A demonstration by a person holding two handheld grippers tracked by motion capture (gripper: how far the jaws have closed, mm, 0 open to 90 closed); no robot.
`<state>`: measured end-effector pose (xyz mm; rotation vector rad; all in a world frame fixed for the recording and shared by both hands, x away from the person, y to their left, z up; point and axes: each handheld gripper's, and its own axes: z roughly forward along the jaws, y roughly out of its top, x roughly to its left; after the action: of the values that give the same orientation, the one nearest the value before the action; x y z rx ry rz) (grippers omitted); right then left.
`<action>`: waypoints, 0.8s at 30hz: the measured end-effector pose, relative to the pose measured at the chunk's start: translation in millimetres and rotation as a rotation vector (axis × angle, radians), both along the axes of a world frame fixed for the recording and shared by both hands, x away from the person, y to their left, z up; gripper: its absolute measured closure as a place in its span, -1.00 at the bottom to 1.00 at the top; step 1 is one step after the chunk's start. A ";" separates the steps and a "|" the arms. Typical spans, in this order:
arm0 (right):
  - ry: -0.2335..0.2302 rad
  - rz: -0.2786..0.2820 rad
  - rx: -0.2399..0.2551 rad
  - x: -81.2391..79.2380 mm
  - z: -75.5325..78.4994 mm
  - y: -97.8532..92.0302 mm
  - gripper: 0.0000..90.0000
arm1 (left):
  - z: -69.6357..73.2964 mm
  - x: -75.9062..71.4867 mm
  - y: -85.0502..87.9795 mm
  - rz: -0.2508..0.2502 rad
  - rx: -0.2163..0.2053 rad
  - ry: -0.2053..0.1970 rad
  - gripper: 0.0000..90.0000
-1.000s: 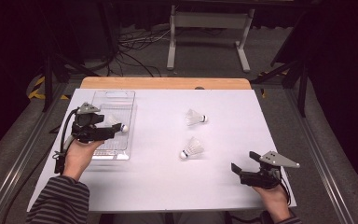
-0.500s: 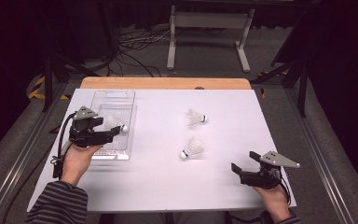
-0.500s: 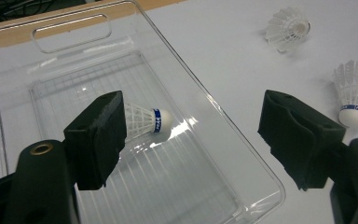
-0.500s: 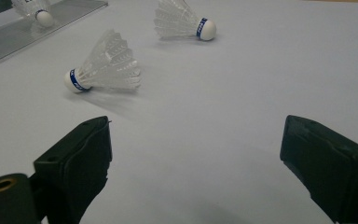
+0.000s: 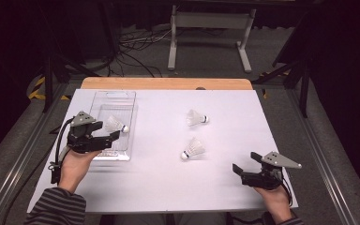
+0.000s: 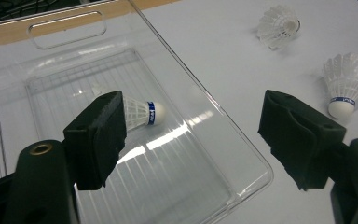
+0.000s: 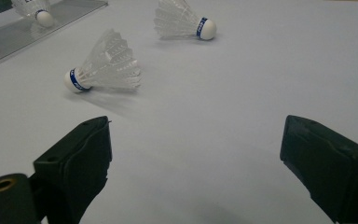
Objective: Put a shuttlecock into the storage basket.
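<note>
The work in hand is gathering shuttlecocks into the clear tray (image 5: 98, 101), which sits at about ten o'clock on the white surface (image 5: 168, 183). One shuttlecock (image 6: 142, 113) already lies on its side on the tray floor, cork pointing toward three o'clock in the high view. The left claw (image 5: 112, 137) hovers over the tray's near end with its jaws wide and nothing between them. The right claw (image 5: 236, 168) rests low at five o'clock, jaws also wide and empty.

Two more shuttlecocks wait well apart from the tray: the nearer shuttlecock (image 5: 193, 148) near the centre and the farther shuttlecock (image 5: 196, 117) toward one o'clock of it. Each looks very light and likely to roll or skid when nudged. The feather skirt is fragile and would probably crush under the pads; the rounded cork with its blue band seems the firmer place to grip.
</note>
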<state>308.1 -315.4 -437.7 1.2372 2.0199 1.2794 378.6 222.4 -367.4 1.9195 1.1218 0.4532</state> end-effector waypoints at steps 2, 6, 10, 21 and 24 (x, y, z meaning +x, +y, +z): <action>0.000 0.000 0.000 0.0 0.0 -0.2 -0.79 | -1.2 -1.9 0.8 0.000 -0.003 0.001 -0.47; 0.000 0.000 0.000 -0.1 0.1 -0.1 -0.79 | -4.1 -5.5 3.4 0.001 -0.011 0.000 -0.47; 0.001 0.000 0.001 0.0 0.0 -0.2 -0.79 | -5.9 -9.1 6.2 0.000 -0.018 0.001 -0.46; 0.000 0.000 0.003 -0.2 0.2 -0.1 -0.79 | -12.5 -18.2 12.7 0.013 -0.033 -0.010 -0.46; 0.002 -0.001 0.003 -0.4 0.3 0.0 -0.79 | -12.9 -21.0 15.0 0.015 -0.033 -0.014 -0.46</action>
<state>307.7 -315.3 -437.4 1.2415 2.0186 1.2821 357.5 237.4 -380.3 1.8785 1.1284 0.4528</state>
